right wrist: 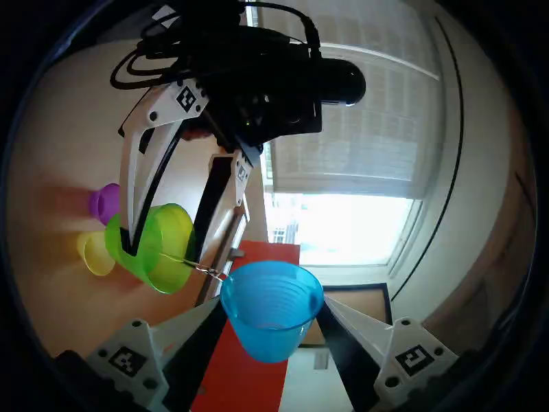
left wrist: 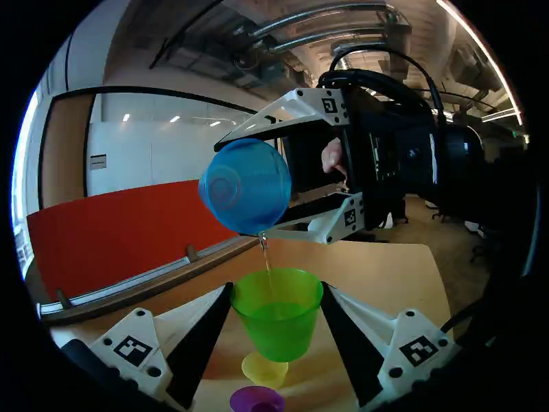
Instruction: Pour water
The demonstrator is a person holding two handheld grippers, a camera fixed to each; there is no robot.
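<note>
While water ran between the two cups, the left tool (left wrist: 276,305) was recorded as closed to cup width. Both of its fingers pressed the sides of the green cup (left wrist: 278,340), which it held upright and apparently raised off the tabletop (left wrist: 391,268). Contents of that cup: water to roughly the lower half, judged from the denser band seen through the wall. Above it, the right tool (right wrist: 272,303) was likewise narrowed onto the blue cup (right wrist: 267,333), one finger on each side. That cup was tipped far over, so its lip hung over the green cup's mouth, apart from the rim. A thin stream of water (left wrist: 266,264) fell from the lip into the green cup. In the right gripper view the blue cup's inside looked almost drained, with little liquid left near the lip. A fingertip of the person's hand (left wrist: 334,156) showed behind the right tool. Further out, a yellow cup (left wrist: 264,369) and a purple cup (left wrist: 256,399) sat close together on the tabletop beneath the green cup, neither in use. A red panel (left wrist: 123,233) stood beyond the far edge. Status, as a judgement: transfer largely done. Remaining were the last of the stream, righting the blue cup and setting both cups down.
</note>
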